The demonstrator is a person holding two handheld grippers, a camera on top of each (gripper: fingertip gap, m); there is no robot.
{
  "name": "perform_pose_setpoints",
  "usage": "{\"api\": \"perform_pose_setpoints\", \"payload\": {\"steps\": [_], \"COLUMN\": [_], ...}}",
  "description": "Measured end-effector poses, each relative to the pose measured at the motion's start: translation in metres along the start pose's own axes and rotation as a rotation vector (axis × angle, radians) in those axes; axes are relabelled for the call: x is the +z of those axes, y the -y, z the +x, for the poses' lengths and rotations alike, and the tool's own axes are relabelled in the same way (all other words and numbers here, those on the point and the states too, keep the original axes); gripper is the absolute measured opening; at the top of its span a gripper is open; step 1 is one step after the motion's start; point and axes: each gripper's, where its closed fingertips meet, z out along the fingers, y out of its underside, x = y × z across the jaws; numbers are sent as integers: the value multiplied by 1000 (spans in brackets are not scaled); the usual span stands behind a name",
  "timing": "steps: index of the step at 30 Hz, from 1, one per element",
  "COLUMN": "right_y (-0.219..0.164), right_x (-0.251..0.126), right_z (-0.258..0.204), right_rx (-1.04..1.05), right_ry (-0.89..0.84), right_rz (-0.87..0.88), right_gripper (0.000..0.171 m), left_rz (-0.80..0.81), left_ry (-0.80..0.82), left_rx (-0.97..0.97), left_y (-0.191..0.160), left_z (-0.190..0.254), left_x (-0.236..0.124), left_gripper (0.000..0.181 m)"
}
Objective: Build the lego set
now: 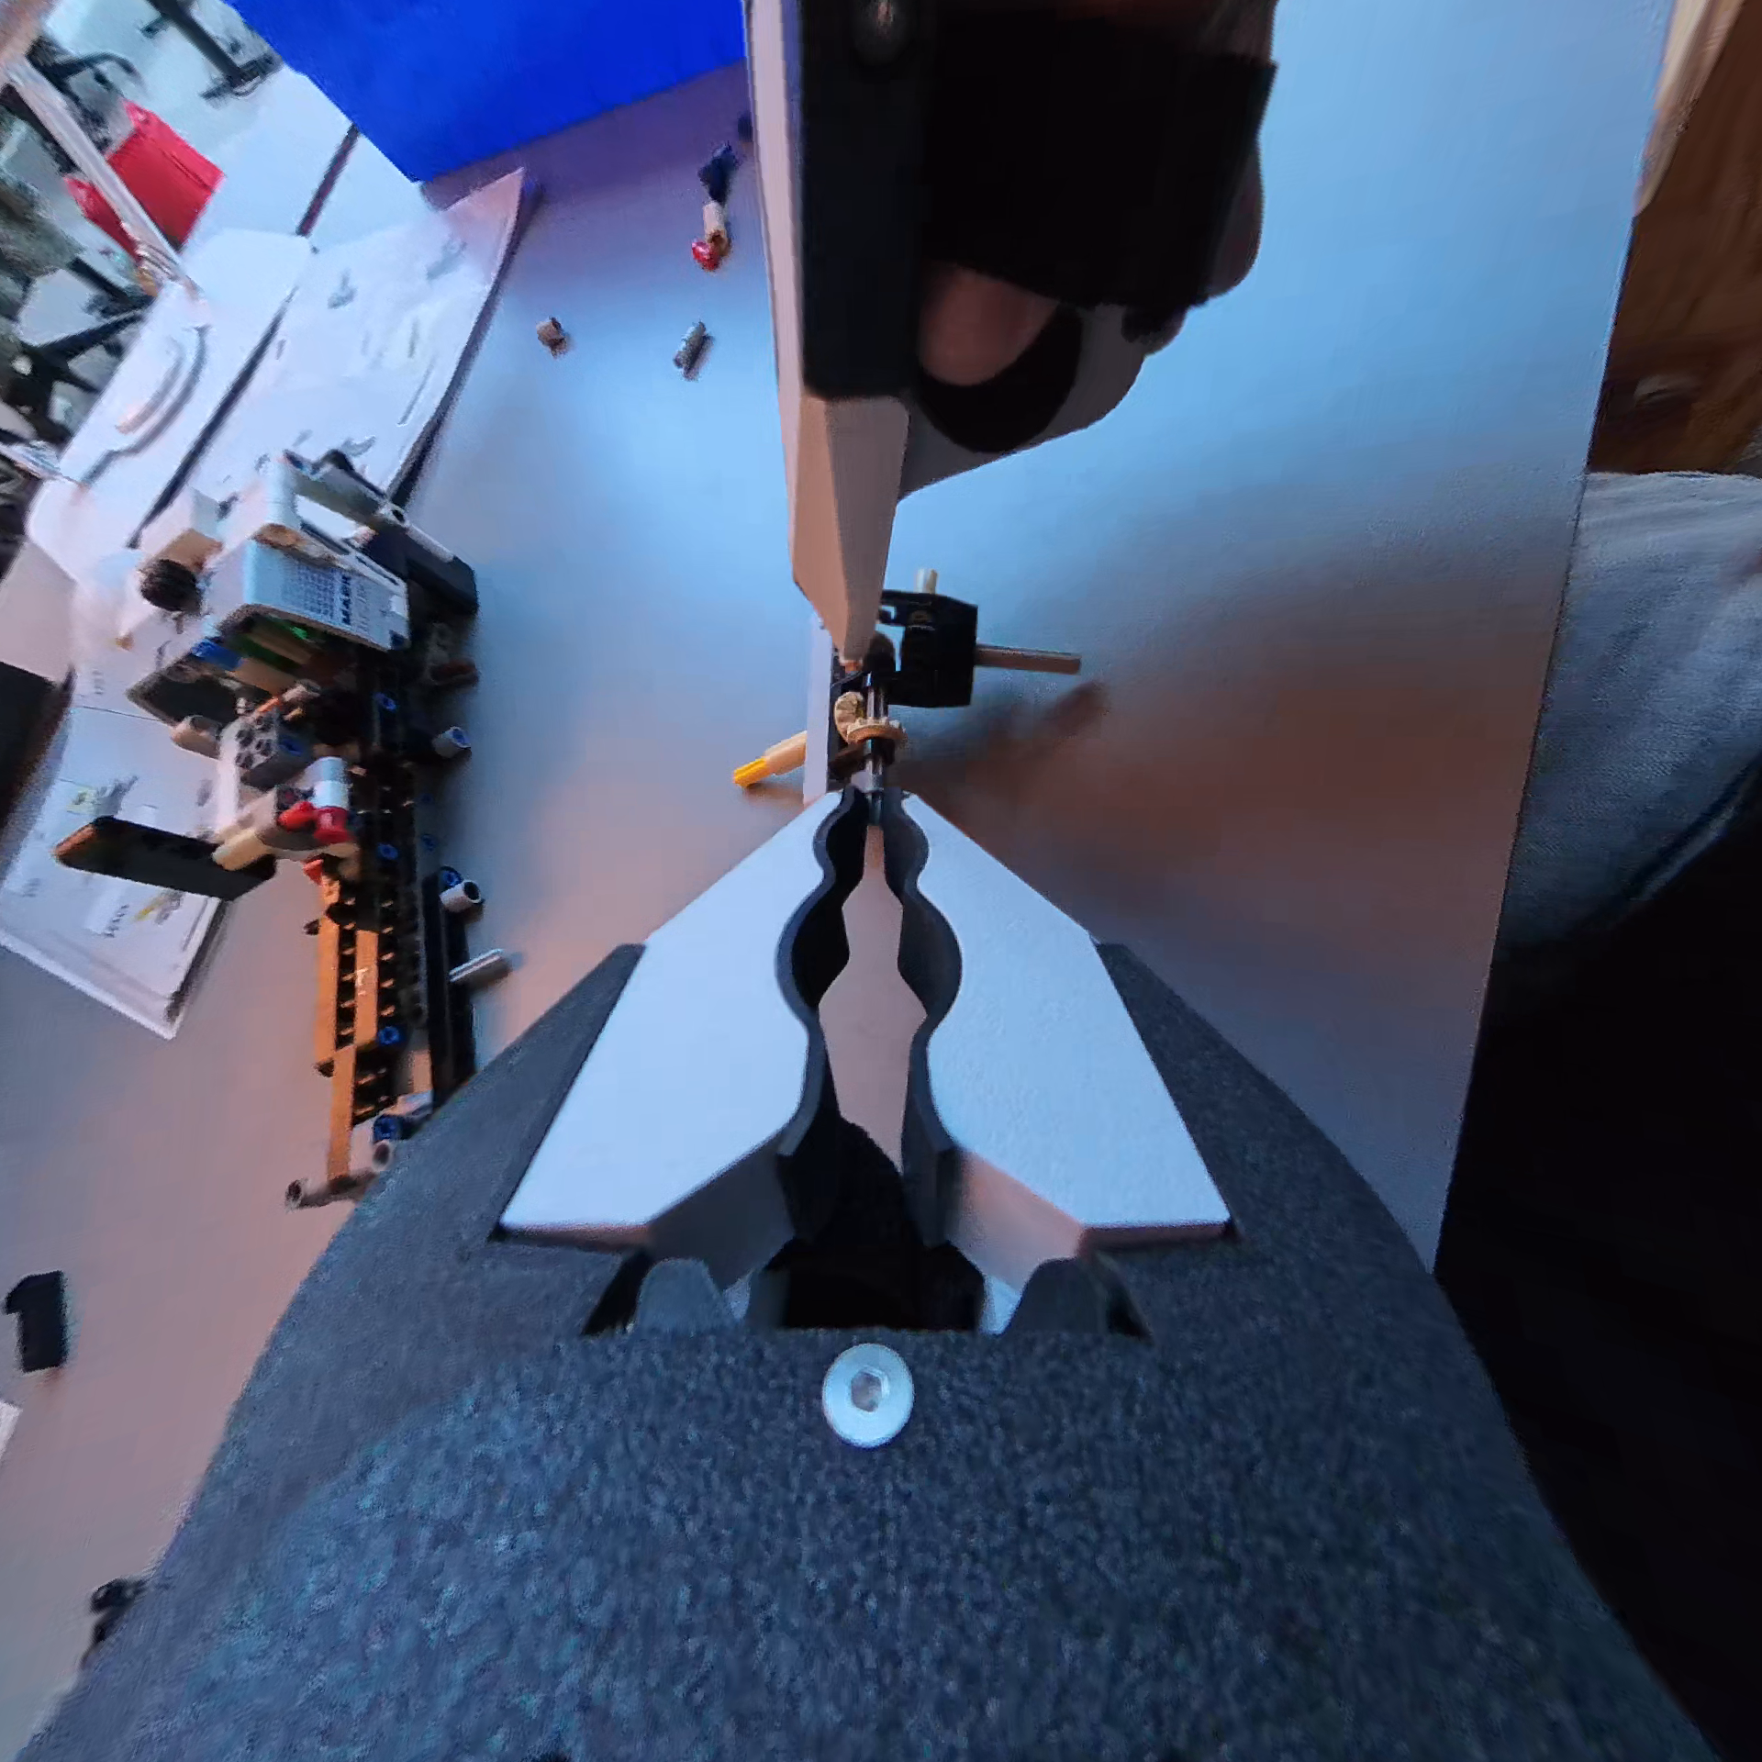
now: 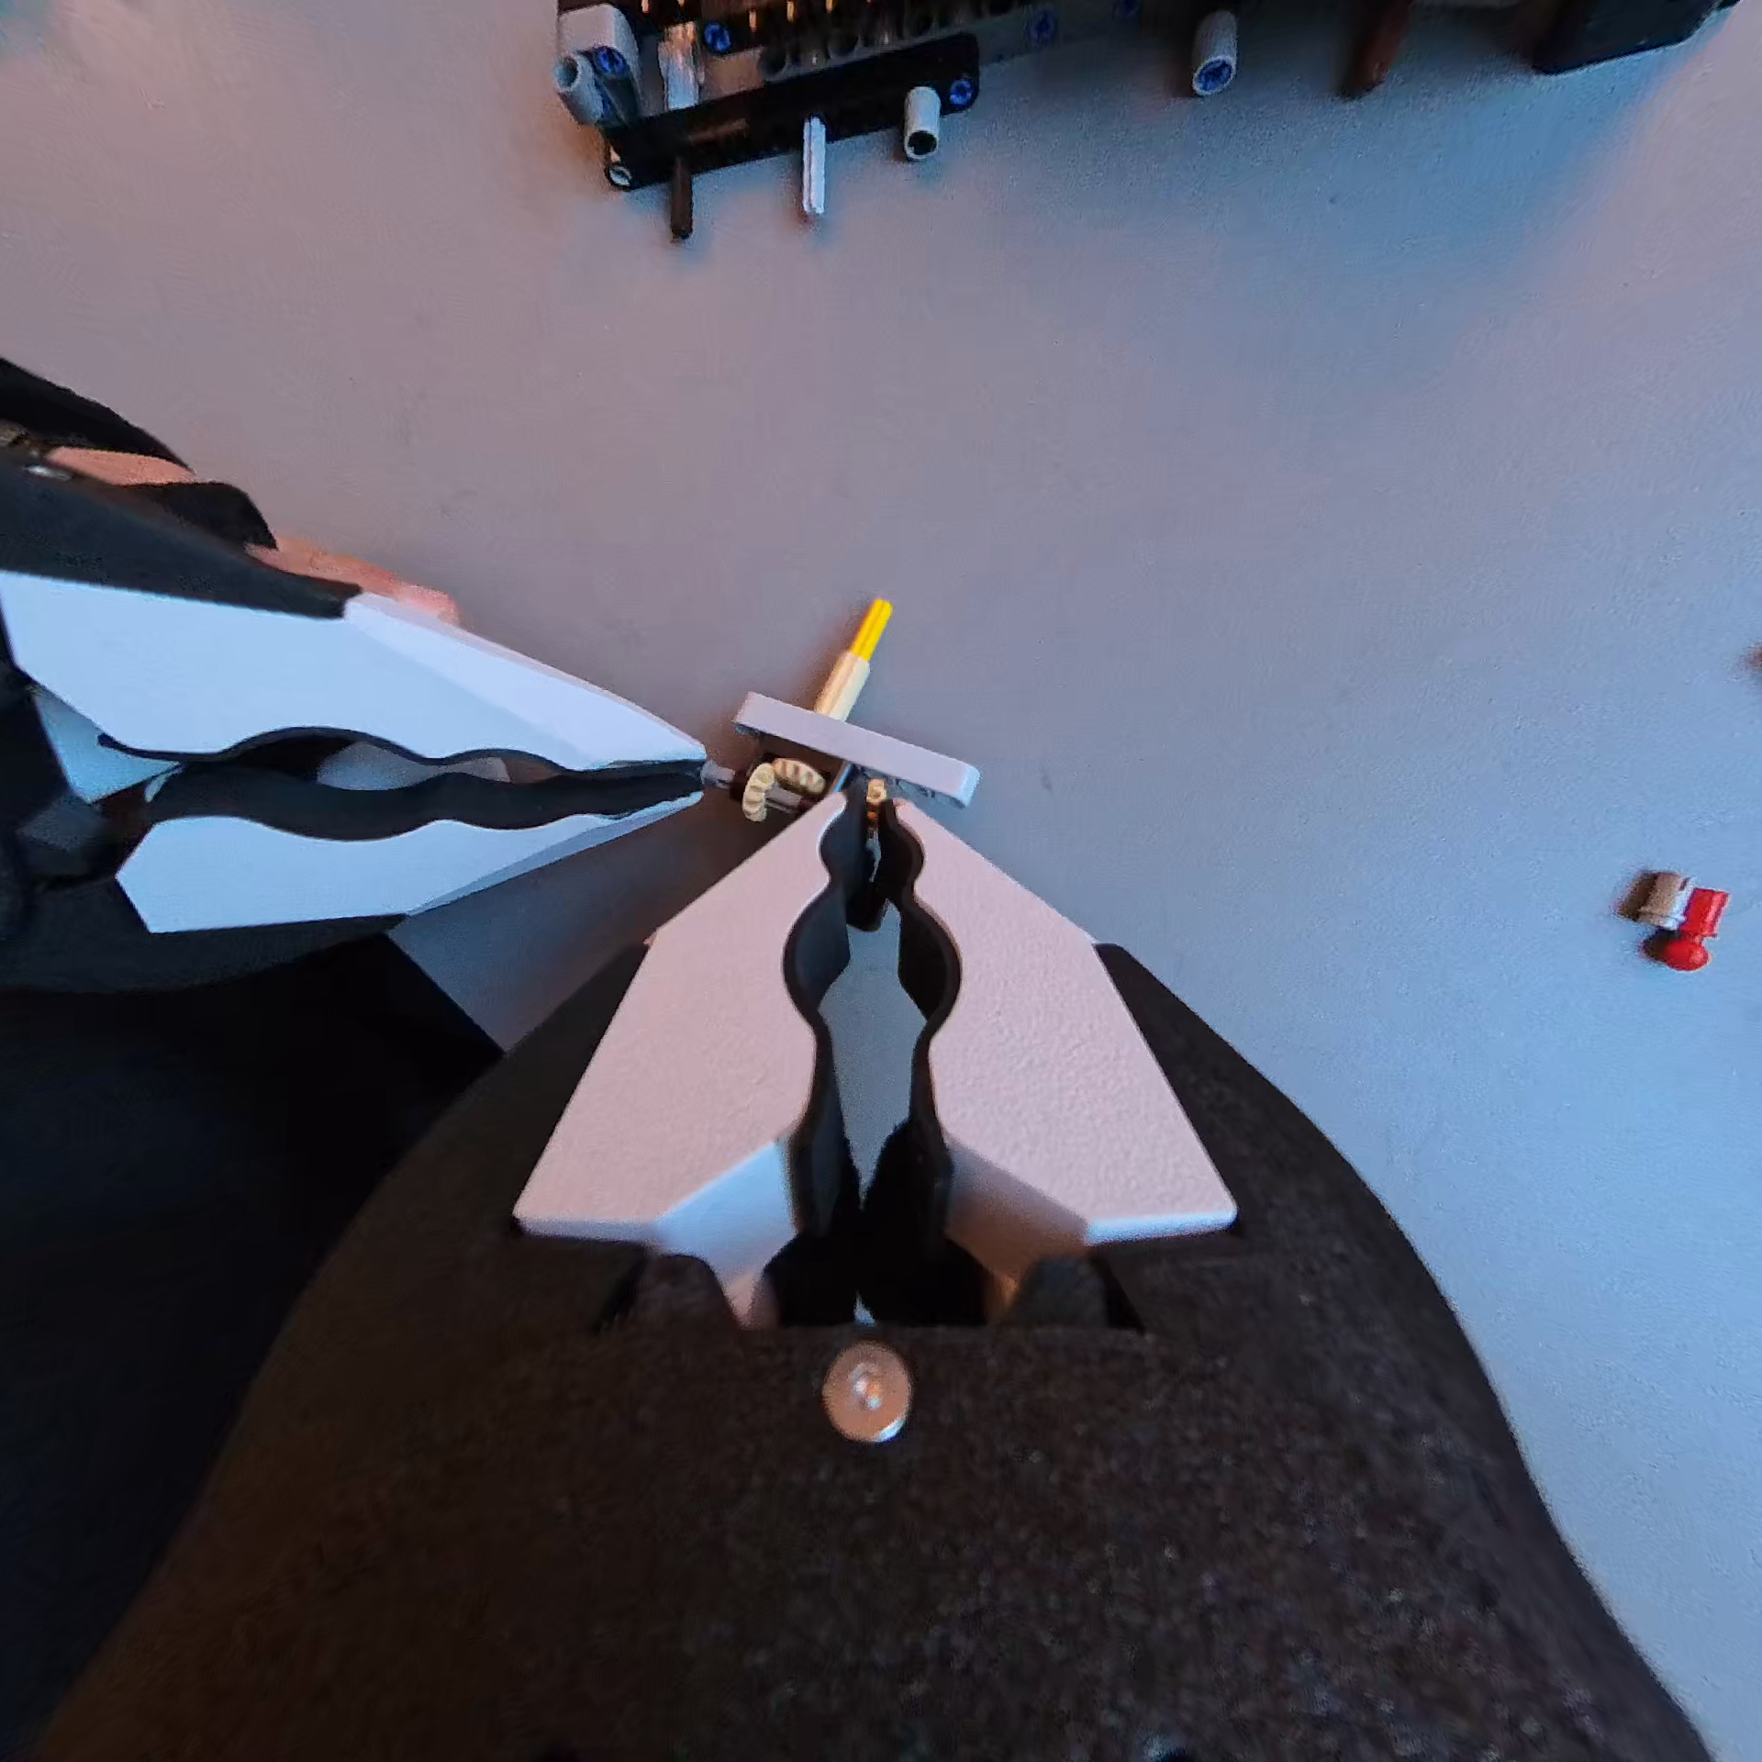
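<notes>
A small sub-assembly is held between both grippers just above the table: a light grey beam (image 2: 858,748), tan gears (image 2: 777,787) on a thin dark axle, a yellow axle with a tan sleeve (image 2: 863,648) and a black block (image 1: 930,648). My left gripper (image 1: 872,796) is shut on the end of the thin dark axle; it enters the right wrist view from the left (image 2: 701,774). My right gripper (image 2: 863,810) is shut on the black part under the grey beam; it comes down from above in the left wrist view (image 1: 858,653).
The large black, orange and grey lego build (image 1: 362,763) lies on the table, at the top of the right wrist view (image 2: 791,76). Instruction sheets (image 1: 381,315), a blue box (image 1: 496,67), a red-and-tan piece (image 2: 1678,920) and small loose pins lie around.
</notes>
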Motion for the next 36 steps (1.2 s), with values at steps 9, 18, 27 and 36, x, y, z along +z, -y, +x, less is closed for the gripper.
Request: {"api": "perform_pose_setpoints", "payload": {"steps": [9, 18, 27, 36], "right_y": [6, 7, 3, -2], "right_x": [-7, -3, 2, 7], "right_z": [0, 1, 2, 3], "right_rx": [23, 8, -28, -61], "right_ry": [24, 23, 8, -20], "right_rz": [41, 23, -15, -46], "right_gripper": [2, 1, 2, 2], "left_rz": [-45, -54, -76, -106], "left_ry": [120, 135, 116, 148], "left_rx": [94, 112, 108, 145], "left_y": [-2, -3, -6, -8], "left_z": [-6, -6, -3, -1], "left_x": [0, 1, 3, 5], "left_gripper": [1, 1, 1, 1]}}
